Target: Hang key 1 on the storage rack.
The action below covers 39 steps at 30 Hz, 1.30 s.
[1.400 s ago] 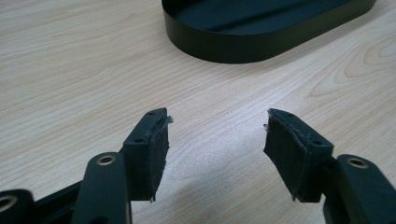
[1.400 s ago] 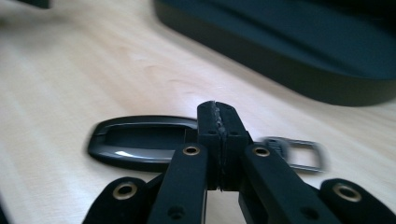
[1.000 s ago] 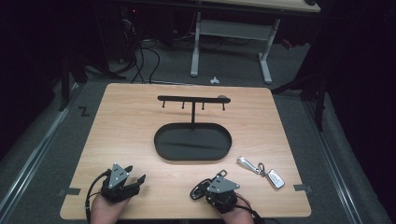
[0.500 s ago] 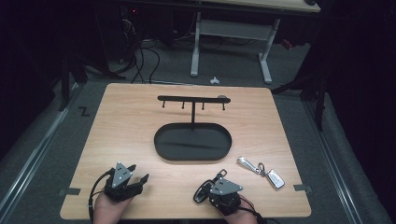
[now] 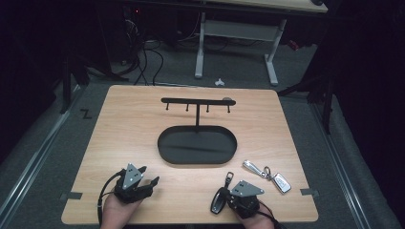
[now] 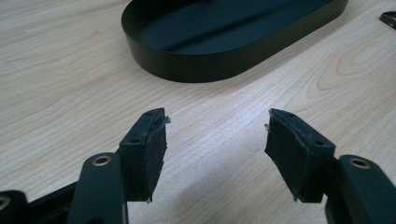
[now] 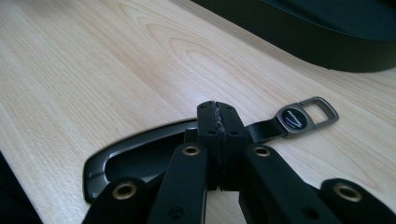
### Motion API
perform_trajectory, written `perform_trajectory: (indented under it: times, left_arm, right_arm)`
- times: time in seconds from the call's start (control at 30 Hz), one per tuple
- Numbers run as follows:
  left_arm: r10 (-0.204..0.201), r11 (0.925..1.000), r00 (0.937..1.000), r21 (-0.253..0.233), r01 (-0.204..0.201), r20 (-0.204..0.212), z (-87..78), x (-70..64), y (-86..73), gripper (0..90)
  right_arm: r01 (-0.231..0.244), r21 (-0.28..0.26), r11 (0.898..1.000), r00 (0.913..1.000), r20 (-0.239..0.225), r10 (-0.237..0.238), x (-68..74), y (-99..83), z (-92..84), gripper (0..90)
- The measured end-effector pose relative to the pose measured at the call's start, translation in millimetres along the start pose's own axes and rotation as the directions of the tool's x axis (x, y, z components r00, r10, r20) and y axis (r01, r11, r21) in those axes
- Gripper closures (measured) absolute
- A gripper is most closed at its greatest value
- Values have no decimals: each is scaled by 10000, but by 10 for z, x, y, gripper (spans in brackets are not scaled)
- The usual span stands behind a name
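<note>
The black carabiner keychain (image 5: 222,196) lies flat on the tabletop (image 5: 133,124) near its front edge, just in front of the black oval tray (image 5: 167,150). In your right gripper view its dark carabiner loop (image 7: 135,156) sits to the left of the fingers, and the short strap with the round badge and square metal ring (image 7: 299,116) runs out to their right.

Your right gripper (image 5: 228,199) has its fingers (image 7: 208,123) pressed fully together, with the keychain's middle caught between the pads.

Your left gripper (image 5: 152,183) rests near the front left of the tabletop, well apart from the keychain. Its fingers (image 6: 152,149) stand part way open with bare wood between them and hold nothing; they point toward the tray's near wall.

To the right of the keychain, near the tabletop's right front, lies a silver car key fob (image 5: 281,182) linked to a silver clip (image 5: 253,168).

From the tray rises a thin post carrying a black hook bar (image 5: 198,101) with small pegs hanging under it, across the middle of the tabletop.
</note>
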<state>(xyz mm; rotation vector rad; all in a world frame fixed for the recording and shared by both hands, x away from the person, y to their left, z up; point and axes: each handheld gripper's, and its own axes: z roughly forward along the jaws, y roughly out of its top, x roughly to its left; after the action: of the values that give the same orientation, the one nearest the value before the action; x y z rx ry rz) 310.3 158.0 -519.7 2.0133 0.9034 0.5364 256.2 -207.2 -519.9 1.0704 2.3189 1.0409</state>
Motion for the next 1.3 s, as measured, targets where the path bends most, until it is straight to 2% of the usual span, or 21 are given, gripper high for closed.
perform_trajectory:
  times: [0.13,0.23,0.43,0.53,0.7,0.8,1.17,1.3]
  left_arm:
    - [12,10000,10000,-47,-12,24,8,-7,14,384]
    - [-50,9999,10000,-122,51,66,27,-12,29,385]
    - [-20,9999,9999,-169,23,134,111,-24,90,385]
    - [-56,9998,9998,-212,60,187,142,-24,120,384]
    - [-73,9996,9997,-279,80,244,182,-23,160,383]
    - [-46,9996,9995,-266,54,311,205,-34,170,383]
    - [-53,9997,9996,-244,60,274,178,-20,156,381]
    - [-79,9997,9997,-239,85,244,154,-11,140,381]
  right_arm:
    - [-156,-101,9998,9999,-26,156,-25,-13,-52,900]
    - [-172,-172,9997,9996,-219,168,23,-22,-114,899]
    - [80,34,10000,9975,-708,-78,166,-74,-171,900]
    - [167,84,9998,9966,-812,-160,181,-104,-173,900]
    - [150,218,9997,9989,-439,-140,146,-157,-210,900]
    - [61,241,9997,9999,-153,-57,68,-193,-251,900]
    - [-613,251,9978,9974,396,602,-224,-277,-328,900]
    - [-676,212,9975,9961,582,663,-295,-273,-330,900]
